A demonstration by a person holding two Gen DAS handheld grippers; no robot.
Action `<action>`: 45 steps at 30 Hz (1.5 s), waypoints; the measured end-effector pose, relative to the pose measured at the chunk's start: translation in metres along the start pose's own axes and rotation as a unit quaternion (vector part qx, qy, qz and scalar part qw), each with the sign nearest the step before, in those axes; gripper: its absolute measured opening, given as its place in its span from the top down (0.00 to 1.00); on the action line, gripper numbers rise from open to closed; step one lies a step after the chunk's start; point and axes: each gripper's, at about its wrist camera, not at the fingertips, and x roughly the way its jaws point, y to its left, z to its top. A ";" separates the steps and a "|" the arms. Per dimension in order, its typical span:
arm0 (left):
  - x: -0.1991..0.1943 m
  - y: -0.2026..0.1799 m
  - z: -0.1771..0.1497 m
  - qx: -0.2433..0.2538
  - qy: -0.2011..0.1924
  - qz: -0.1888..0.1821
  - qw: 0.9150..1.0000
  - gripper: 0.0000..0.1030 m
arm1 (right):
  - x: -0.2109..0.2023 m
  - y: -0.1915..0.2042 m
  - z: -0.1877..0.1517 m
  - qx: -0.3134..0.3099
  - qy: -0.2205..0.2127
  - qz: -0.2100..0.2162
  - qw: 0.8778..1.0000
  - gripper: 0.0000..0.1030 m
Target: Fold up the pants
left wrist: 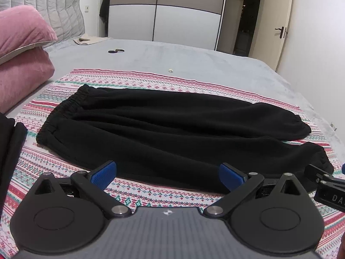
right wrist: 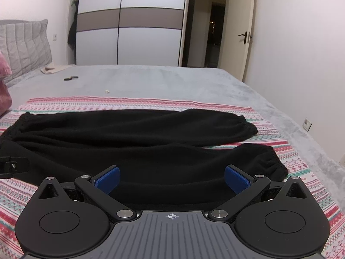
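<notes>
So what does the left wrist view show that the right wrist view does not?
Only the left wrist view shows the two stacked pink pillows in full and dark folded cloth at its left edge. Only the right wrist view shows a wall socket beside the bed. Both show the black pants lying flat on the patterned blanket, waistband to the left, legs to the right, with the left gripper and right gripper open at the near leg, holding nothing. Both also show the wardrobe.
</notes>
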 end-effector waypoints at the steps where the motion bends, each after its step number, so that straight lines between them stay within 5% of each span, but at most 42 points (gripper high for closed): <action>1: 0.000 0.000 0.000 0.000 0.000 0.003 1.000 0.00 | 0.001 0.000 0.000 -0.001 0.001 -0.001 1.000 0.00; 33: 0.022 0.034 0.003 -0.038 0.018 -0.006 0.999 0.00 | 0.022 -0.009 -0.009 -0.013 0.034 -0.030 0.999 0.00; 40: 0.047 0.101 0.015 -0.109 0.039 0.036 0.993 0.00 | 0.048 -0.035 -0.018 -0.022 0.018 -0.050 0.998 0.00; 45: 0.057 0.173 0.025 -0.210 0.026 0.088 0.973 0.00 | 0.080 -0.089 -0.020 0.048 0.085 -0.083 0.992 0.00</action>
